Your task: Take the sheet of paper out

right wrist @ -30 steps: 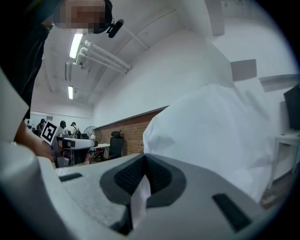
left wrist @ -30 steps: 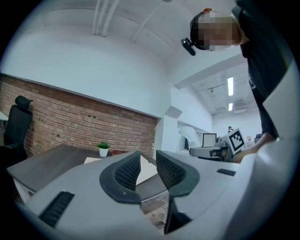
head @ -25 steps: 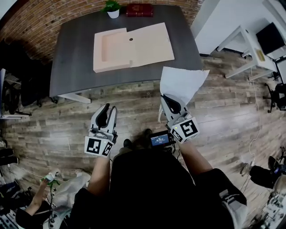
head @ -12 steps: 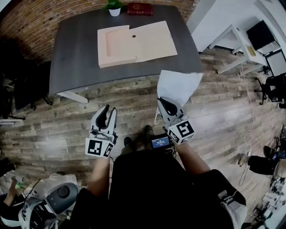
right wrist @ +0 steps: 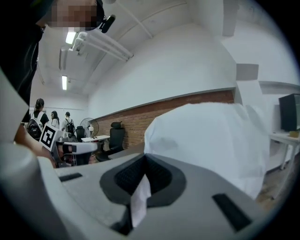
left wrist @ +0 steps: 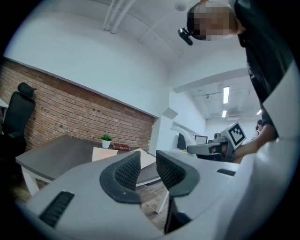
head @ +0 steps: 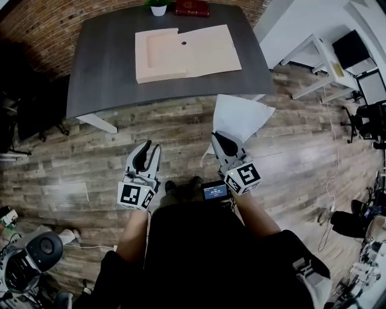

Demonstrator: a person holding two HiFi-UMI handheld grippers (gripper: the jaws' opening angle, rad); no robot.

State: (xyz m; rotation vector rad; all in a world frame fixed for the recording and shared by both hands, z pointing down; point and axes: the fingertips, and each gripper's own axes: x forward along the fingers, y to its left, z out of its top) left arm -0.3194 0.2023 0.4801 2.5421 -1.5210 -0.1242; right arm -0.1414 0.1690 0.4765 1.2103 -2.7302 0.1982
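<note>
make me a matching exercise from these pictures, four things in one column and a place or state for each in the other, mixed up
Things:
1. white sheet of paper
2. beige cardboard folder
3. small green plant in a white pot
4. left gripper

Places or states:
A. lying open on the dark grey table
B. jaws apart, nothing between them
C. clamped in the right gripper, off the table
D. at the table's far edge, beside a dark red book

Pairs: 1-C, 2-A, 3-D, 4-B
</note>
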